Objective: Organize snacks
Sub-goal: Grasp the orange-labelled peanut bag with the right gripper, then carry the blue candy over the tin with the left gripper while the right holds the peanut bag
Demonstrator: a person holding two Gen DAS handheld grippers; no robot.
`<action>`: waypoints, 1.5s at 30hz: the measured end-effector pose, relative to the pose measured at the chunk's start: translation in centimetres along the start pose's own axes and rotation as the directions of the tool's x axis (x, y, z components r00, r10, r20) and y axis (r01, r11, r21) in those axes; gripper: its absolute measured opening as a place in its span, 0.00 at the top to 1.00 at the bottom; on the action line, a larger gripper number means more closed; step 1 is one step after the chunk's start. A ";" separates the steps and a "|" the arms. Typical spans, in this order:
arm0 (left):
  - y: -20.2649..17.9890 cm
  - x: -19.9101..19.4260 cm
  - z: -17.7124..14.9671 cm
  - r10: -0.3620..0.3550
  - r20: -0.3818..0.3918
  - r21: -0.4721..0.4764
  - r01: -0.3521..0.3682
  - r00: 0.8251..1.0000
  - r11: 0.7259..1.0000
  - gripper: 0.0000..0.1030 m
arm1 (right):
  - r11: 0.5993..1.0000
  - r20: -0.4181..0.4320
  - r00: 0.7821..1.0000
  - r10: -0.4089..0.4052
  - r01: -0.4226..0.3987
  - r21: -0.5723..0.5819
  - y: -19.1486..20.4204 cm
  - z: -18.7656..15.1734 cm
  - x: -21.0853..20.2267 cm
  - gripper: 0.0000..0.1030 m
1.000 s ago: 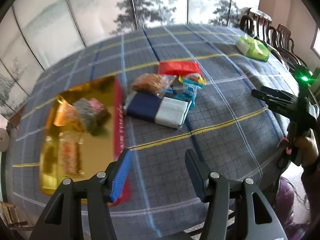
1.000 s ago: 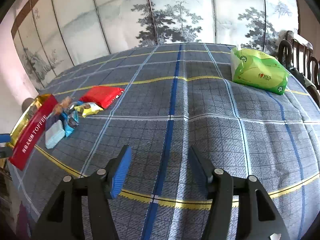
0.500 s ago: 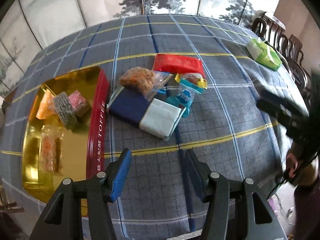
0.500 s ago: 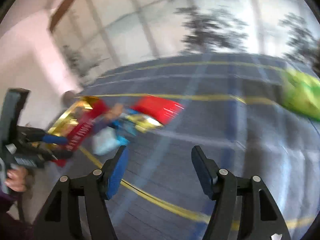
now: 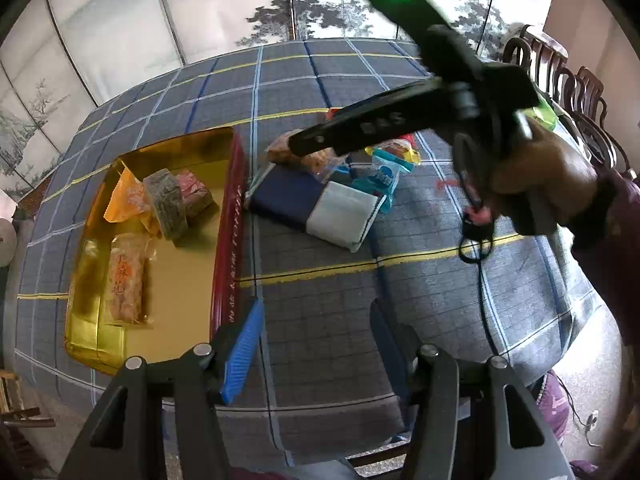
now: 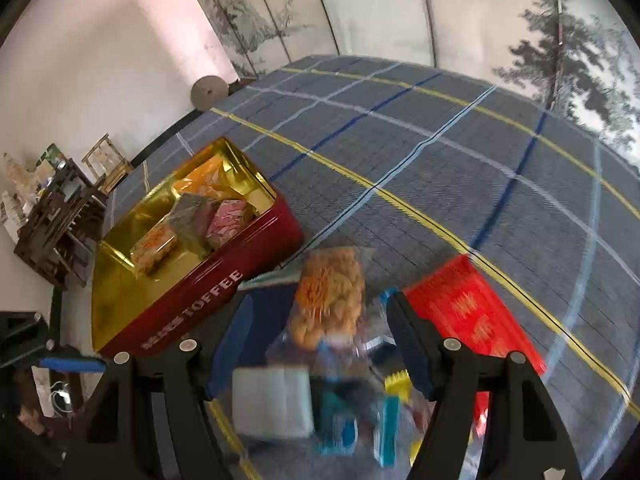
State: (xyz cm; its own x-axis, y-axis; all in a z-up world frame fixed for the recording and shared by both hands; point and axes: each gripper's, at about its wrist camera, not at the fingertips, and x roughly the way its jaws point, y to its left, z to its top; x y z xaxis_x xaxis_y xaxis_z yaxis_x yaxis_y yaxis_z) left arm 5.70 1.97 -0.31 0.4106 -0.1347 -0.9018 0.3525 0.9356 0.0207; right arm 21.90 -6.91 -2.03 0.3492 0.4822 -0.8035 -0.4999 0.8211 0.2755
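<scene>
A red toffee tin (image 5: 228, 240) with a gold inside lies on the checked cloth and holds several wrapped snacks. Right of it is a pile: a navy and white packet (image 5: 312, 208), a clear bag of biscuits (image 5: 316, 158) and a blue packet (image 5: 384, 176). My left gripper (image 5: 316, 320) hangs open and empty over the cloth near the tin's corner. My right gripper (image 6: 320, 320) hovers over the pile with its jaws opening. The biscuit bag (image 6: 328, 296) lies below, between its fingers, and the pads are not pressing on it. A red packet (image 6: 468, 312) lies to the right of the fingers.
A green tissue pack (image 5: 544, 116) shows behind the hand (image 5: 540, 184) that holds the right gripper. Wooden chairs (image 5: 560, 80) line the table's right side. A painted screen stands behind the table. A wooden rack (image 6: 52, 220) stands on the floor past the tin.
The right gripper has swung left across the cloth, from the bare middle to above the snack pile beside the tin, and its jaws have widened a little. The left gripper stays about where it was.
</scene>
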 end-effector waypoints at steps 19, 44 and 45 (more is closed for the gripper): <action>0.7 2.6 0.8 -0.048 -0.069 -0.075 0.043 0.996 0.996 0.45 | 0.906 0.149 0.944 -0.293 0.225 0.359 -7.3 -15.3 -14.0 0.67; -6.0 9.4 10.8 -0.207 -0.104 0.177 0.223 0.973 0.959 0.45 | 0.828 0.212 0.897 -0.387 0.237 0.509 -10.6 -23.9 -16.8 0.67; -6.0 9.7 11.0 -0.198 -0.106 0.178 0.215 0.974 0.960 0.45 | 0.829 0.216 0.897 -0.384 0.232 0.509 -10.6 -23.9 -16.9 0.67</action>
State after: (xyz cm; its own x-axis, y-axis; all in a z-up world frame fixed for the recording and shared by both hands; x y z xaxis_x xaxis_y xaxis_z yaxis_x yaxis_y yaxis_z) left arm 16.82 -8.60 -4.44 0.2411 -0.2821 -0.9286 0.5763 0.8114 -0.0969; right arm 2.36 -31.05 -3.99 0.6771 0.1832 -0.7127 0.0705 0.9479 0.3106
